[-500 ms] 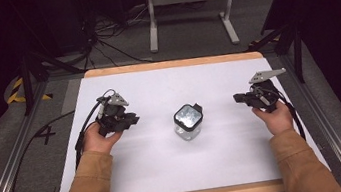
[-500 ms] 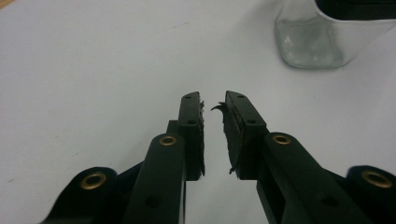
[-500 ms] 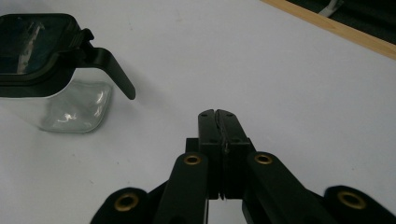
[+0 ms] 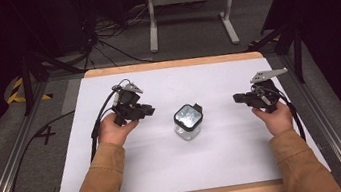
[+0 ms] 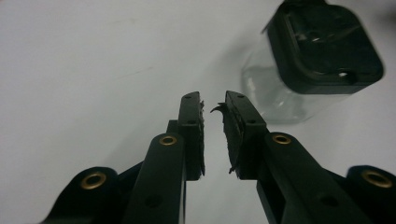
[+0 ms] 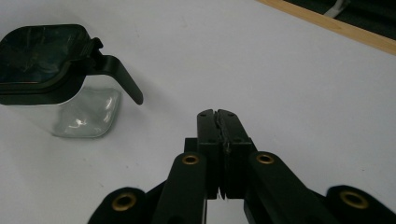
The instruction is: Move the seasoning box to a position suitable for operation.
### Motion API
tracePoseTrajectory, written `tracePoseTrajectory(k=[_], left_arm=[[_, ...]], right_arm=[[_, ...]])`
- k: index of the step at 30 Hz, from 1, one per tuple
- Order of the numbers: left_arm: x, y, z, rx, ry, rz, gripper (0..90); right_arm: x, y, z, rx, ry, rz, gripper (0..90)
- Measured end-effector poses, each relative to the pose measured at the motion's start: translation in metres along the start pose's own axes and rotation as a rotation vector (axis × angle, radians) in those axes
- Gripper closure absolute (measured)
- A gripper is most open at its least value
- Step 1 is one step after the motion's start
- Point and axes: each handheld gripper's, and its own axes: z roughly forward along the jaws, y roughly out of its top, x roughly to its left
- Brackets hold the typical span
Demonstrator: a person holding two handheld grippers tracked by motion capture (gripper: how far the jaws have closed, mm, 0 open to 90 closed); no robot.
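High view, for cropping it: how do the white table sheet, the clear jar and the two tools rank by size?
1. White table sheet, by far the largest.
2. Left tool and right tool: they look alike, so no ranking.
3. Clear jar, only slightly smaller than the tools.

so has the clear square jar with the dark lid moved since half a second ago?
No. The jar stands at the same spot midway across the white table.
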Motion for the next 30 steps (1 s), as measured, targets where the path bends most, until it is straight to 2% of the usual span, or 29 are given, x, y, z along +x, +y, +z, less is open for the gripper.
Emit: tracePoseTrajectory(k=[3, 4, 6, 9, 11, 13, 15, 17, 18, 19, 20, 24, 25, 27, 30], left_arm=[[-0.005, 0.005, 0.009, 0.052, 0.048, 0.034, 82.5], [-0.007, 0.006, 0.011, 0.047, 0.049, 0.037, 83.6], [-0.008, 0.007, 0.015, 0.04, 0.043, 0.032, 86.8], [-0.011, 0.012, 0.03, 0.094, 0.011, 0.037, 88.4], [-0.013, 0.015, 0.042, 0.118, -0.004, 0.055, 88.5], [-0.016, 0.017, 0.047, 0.114, -0.019, 0.048, 88.5], [-0.019, 0.019, 0.048, 0.127, -0.023, 0.085, 88.5], [-0.022, 0.02, 0.049, 0.116, -0.005, 0.097, 88.2], [-0.023, 0.02, 0.051, 0.1, 0.009, 0.089, 86.9], [-0.023, 0.02, 0.054, 0.103, 0.024, 0.07, 85.8], [-0.023, 0.021, 0.055, 0.101, 0.026, 0.069, 85.9], [-0.021, 0.019, 0.062, 0.08, -0.018, 0.04, 84.5], [-0.021, 0.019, 0.063, 0.099, -0.02, 0.036, 82.3], [-0.019, 0.017, 0.065, 0.094, -0.026, 0.032, 82.5], [-0.02, 0.017, 0.066, 0.107, -0.043, 0.027, 86.1]], right_arm=[[0.0, -0.001, -0.001, -0.003, 0.008, 0.0, 87.9], [0.001, -0.002, -0.001, 0.0, 0.006, -0.003, 87.9], [0.001, -0.003, -0.002, 0.0, 0.001, -0.009, 88.0], [0.0, -0.007, -0.007, -0.002, -0.001, 0.003, 88.2], [0.0, -0.01, -0.009, 0.0, -0.005, 0.004, 88.2], [0.0, -0.013, -0.011, 0.006, -0.012, 0.001, 88.1], [-0.001, -0.015, -0.011, 0.012, -0.012, 0.0, 88.1], [-0.002, -0.017, -0.011, 0.016, -0.012, 0.013, 87.9], [-0.003, -0.018, -0.01, 0.017, -0.01, 0.02, 87.9], [-0.003, -0.018, -0.01, 0.019, -0.009, 0.022, 87.9], [-0.003, -0.017, -0.009, 0.018, -0.009, 0.014, 87.9], [0.001, -0.016, -0.004, 0.034, -0.01, -0.005, 87.7], [0.002, -0.016, -0.003, 0.036, -0.007, -0.003, 87.7], [0.002, -0.015, -0.002, 0.038, -0.006, -0.008, 87.7], [0.004, -0.015, 0.0, 0.044, 0.0, -0.014, 87.7]])
